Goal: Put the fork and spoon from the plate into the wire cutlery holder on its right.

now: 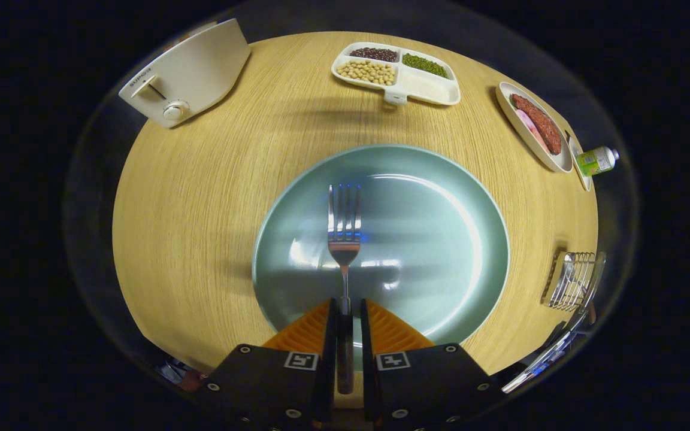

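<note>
My gripper [345, 308] is shut on the handle of a metal fork [344, 230]. The fork points straight ahead from between my fingers, its tines out over the middle of a pale green plate [441, 197]. It looks lifted a little above the plate, with its reflection showing on the glaze below. The wire cutlery holder [574, 280] stands on the wooden table to the right of the plate, near the table's edge. Something thin and metallic, possibly a utensil handle, leans out of the holder toward me.
A white toaster [186, 75] stands far left on the table. Beyond the plate is a divided tray [398, 73] of beans and grains. At the far right are a dish [535, 126] with meat slices and a small green bottle [596, 160].
</note>
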A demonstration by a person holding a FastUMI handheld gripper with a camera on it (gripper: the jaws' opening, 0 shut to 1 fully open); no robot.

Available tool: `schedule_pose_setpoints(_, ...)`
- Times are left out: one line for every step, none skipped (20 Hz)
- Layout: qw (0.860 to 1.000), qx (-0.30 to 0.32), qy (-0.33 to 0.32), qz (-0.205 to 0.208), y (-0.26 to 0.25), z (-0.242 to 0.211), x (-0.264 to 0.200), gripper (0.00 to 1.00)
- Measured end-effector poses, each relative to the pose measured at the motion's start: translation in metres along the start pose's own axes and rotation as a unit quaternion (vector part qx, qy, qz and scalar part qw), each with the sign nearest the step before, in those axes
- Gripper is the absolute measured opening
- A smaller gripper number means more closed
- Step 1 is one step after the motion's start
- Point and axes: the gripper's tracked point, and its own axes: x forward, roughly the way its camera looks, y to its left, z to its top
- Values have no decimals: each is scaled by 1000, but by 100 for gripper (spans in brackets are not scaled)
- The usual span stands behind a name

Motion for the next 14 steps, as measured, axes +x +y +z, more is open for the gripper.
schedule_pose_setpoints(1000,8,0,4,0,0,-1,19)
schedule_pose_setpoints(1000,15,2,11,2,0,1,15)
schedule_pose_setpoints(1000,16,0,16,1,1,0,14)
schedule_pose_setpoints(1000,14,-2,22,0,1,1,11)
schedule_pose_setpoints(999,18,-4,28,0,2,0,10)
schedule_pose_setpoints(999,30,-9,35,-1,1,0,7)
schedule_pose_setpoints(998,43,-20,46,0,4,-2,6)
schedule_pose_setpoints(997,54,-32,55,0,6,-5,5)
schedule_pose_setpoints(995,62,-47,59,-2,10,-10,5)
schedule_pose_setpoints(994,65,-65,64,-3,13,-19,5)
schedule_pose_setpoints(992,69,-81,70,-5,18,-27,5)
schedule_pose_setpoints(990,75,-92,79,-6,20,-34,5)
schedule_pose_setpoints(988,81,-98,85,-8,20,-41,5)
schedule_pose_setpoints(987,83,-105,85,-12,18,-48,5)
